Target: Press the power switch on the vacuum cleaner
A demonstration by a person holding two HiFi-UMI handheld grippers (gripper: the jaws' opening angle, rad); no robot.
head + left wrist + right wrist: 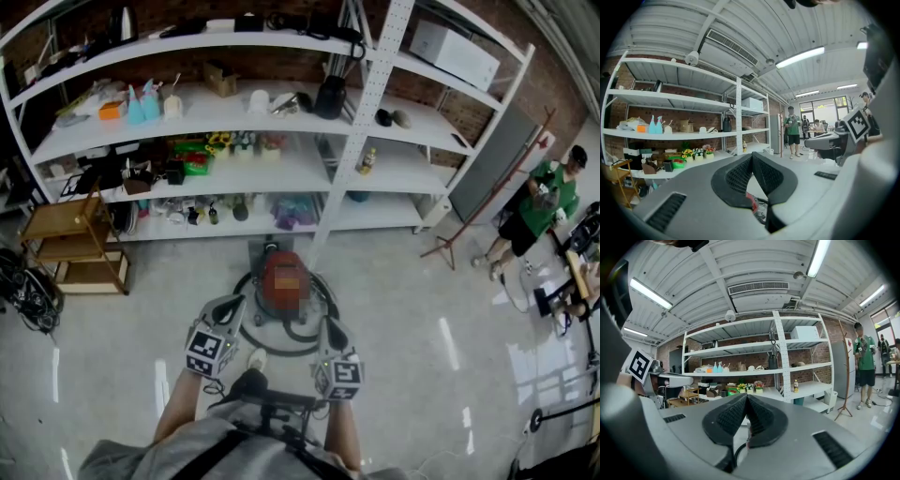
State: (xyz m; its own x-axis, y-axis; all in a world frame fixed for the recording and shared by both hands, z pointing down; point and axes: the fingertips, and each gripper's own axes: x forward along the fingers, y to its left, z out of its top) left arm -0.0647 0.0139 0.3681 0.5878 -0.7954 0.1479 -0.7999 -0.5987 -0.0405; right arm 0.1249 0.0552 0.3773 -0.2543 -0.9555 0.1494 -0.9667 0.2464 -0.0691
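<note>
A red canister vacuum cleaner (284, 285) stands on the floor in front of the shelves, its dark hose (302, 330) coiled round its base. No power switch can be made out on it. My left gripper (233, 305) hangs just left of the vacuum, my right gripper (330, 327) just right of it; neither touches it. In the left gripper view the pads of the left gripper (752, 156) meet at their tips, and a bit of red vacuum (752, 202) shows below them. The right gripper (745, 398) also has its pads together, nothing held.
A tall white shelving unit (349, 169) full of small items runs behind the vacuum. A small wooden rack (73, 242) stands at the left. A wooden coat stand (487, 206) and a person in green (539, 202) are at the right. My shoe (256, 358) is near the hose.
</note>
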